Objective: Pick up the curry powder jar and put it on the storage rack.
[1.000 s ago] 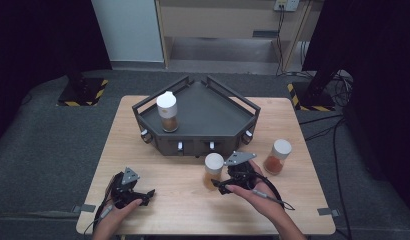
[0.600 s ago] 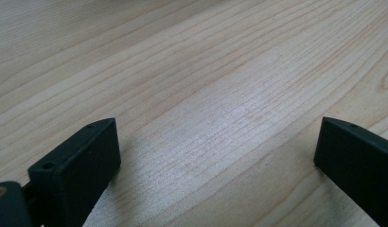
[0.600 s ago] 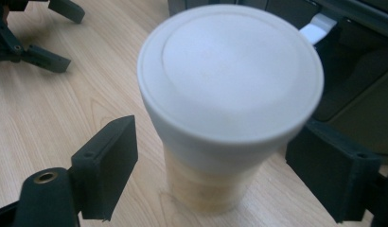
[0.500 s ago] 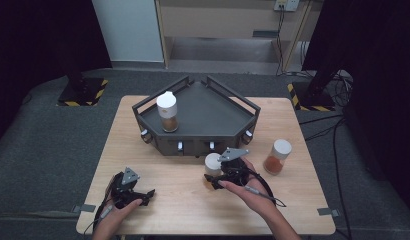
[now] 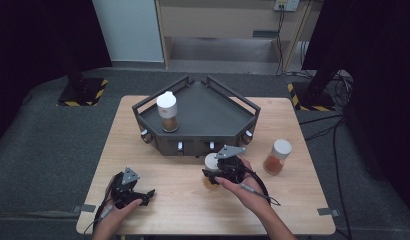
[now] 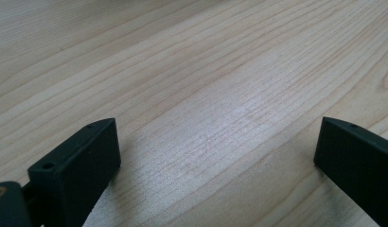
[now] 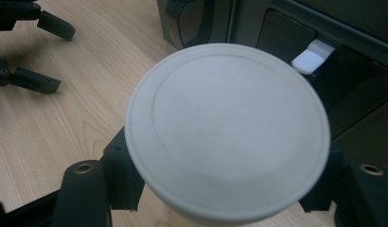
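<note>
On the table, just in front of the tray's front edge, I am clamping my right gripper on the white-capped spice jar below its cap; rigid, smooth, probably light. My left gripper is resting open near the front left corner.

This is a lab or recording studio rather than a home. A light wooden table stands alone on grey carpet, hemmed by black curtains on both sides. Stand bases marked with yellow-and-black hazard tape sit at the back corners. Loose cables run across the floor, a wall socket feeds them, and tape strips fix the table's position.
</note>
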### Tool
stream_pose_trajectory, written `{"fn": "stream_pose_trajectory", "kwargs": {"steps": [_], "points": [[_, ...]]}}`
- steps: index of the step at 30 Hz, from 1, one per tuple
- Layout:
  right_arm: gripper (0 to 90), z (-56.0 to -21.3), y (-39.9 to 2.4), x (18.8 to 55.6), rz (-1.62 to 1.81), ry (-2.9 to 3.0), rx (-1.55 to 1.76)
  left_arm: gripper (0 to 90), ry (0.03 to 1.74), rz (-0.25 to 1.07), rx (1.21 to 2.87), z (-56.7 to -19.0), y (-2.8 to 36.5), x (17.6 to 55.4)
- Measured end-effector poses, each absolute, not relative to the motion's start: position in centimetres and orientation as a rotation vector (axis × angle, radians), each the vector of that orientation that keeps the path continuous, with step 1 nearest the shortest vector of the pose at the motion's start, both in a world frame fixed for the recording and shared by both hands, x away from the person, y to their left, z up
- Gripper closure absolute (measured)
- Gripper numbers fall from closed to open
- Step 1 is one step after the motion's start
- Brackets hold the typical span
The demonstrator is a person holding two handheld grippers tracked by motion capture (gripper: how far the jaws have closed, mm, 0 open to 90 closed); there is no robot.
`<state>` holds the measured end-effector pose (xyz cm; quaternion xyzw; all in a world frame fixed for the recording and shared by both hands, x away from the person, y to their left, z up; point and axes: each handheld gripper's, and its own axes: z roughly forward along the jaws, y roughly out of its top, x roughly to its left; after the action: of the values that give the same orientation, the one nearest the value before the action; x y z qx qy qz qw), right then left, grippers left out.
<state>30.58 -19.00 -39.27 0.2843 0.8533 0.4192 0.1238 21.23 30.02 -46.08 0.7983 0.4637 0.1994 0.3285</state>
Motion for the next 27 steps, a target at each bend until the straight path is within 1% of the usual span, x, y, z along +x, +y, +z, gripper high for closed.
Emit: {"fn": "stream_pose_trajectory", "kwargs": {"steps": [10, 27], "points": [[33.6, -39.4, -19.1, 30.1, 1.227, 2.469, 0.833, 0.0, 1.214, 0.522, 2.089, -46.1, 30.0, 21.2], [33.7, -37.9, -19.2, 29.2, 1.220, 2.488, 0.792, 0.0, 1.215, 0.521, 2.090, -46.1, 30.0, 21.2]]}}
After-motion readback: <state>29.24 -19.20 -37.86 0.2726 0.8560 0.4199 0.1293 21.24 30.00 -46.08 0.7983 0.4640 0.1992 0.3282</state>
